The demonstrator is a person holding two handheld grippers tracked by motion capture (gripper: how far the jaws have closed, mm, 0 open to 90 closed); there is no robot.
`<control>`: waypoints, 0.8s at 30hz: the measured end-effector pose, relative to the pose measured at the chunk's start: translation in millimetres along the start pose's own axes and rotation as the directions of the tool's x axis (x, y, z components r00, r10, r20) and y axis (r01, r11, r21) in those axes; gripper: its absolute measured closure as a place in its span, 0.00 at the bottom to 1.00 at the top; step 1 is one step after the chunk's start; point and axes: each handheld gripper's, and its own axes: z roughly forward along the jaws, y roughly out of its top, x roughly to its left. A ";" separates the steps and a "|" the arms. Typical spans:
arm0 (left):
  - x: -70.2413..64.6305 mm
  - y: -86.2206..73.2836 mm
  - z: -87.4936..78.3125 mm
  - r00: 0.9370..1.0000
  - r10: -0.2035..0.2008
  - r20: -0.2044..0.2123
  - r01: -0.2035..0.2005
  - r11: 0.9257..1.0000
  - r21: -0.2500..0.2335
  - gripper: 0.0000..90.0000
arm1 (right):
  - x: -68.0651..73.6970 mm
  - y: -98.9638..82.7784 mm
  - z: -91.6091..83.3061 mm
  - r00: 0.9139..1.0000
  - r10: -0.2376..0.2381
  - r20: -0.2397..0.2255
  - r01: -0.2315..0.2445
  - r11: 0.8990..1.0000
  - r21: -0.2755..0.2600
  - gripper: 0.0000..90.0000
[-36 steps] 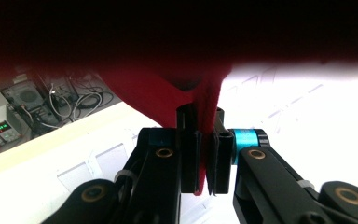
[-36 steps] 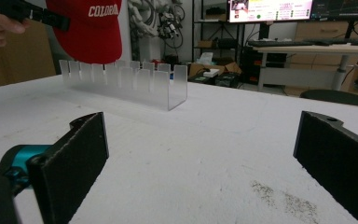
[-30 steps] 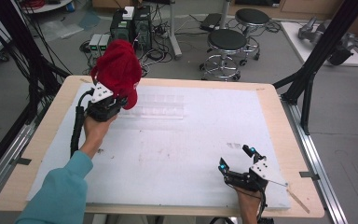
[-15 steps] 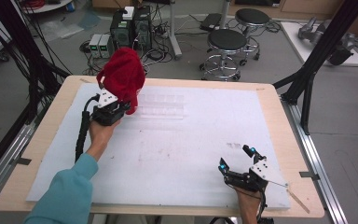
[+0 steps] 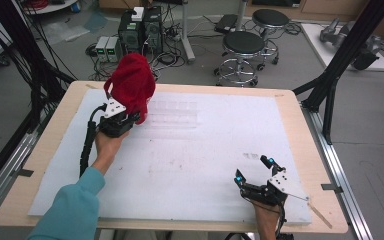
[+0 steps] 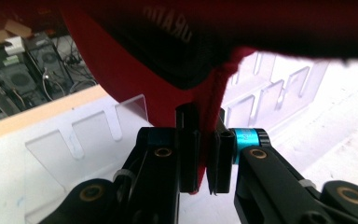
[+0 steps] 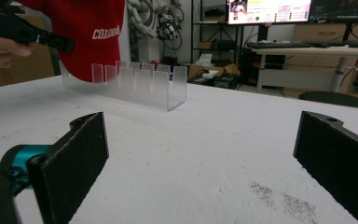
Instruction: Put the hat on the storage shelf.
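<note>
Looking down from the high view, the left tool (image 5: 139,118) holds a soft red fabric cap (image 5: 131,84) aloft at ten o'clock on the white tabletop (image 5: 200,150); the right tool (image 5: 254,170) rests at five o'clock.

The left gripper view shows jaws clamped on the cap's thin edge, a sound hold for limp, light cloth.

In the right gripper view, the jaws gape empty; a clear acrylic slotted rack (image 7: 140,84) stands beneath the cap.

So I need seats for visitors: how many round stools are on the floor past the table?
2. One stool stands just beyond the table's far edge, right of centre. The other stool is behind it, farther right, near the picture's top. More could sit out of frame.
</note>
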 end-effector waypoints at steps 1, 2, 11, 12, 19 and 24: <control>1.6 -4.9 -1.8 1.000 -0.012 0.003 0.012 1.000 -0.011 0.94 | 0.0 -0.1 -0.1 1.000 -0.002 0.002 0.002 1.000 -0.002 0.02; 1.6 -4.9 -1.8 1.000 -0.012 0.003 0.012 1.000 -0.011 0.94 | 0.0 -0.1 -0.1 1.000 -0.002 0.002 0.002 1.000 -0.002 0.02; 4.5 -8.1 -5.6 0.999 -0.043 0.018 0.044 0.999 -0.005 0.56 | 0.3 -0.3 -0.5 1.000 -0.004 0.007 0.004 1.000 -0.006 0.02; 4.5 -8.1 -5.6 0.999 -0.043 0.018 0.044 0.999 -0.005 0.52 | 0.3 -0.3 -0.5 1.000 -0.004 0.007 0.004 1.000 -0.006 0.02; 8.9 -7.7 -28.3 0.994 -0.005 0.106 0.009 0.999 -0.044 0.31 | 0.8 -0.4 -0.5 1.000 -0.009 0.011 0.009 1.000 -0.007 0.02; 14.3 -16.1 -55.5 0.992 0.054 0.110 -0.046 0.996 -0.074 0.28 | 0.9 -0.4 -0.6 1.000 -0.015 0.008 0.015 1.000 -0.007 0.02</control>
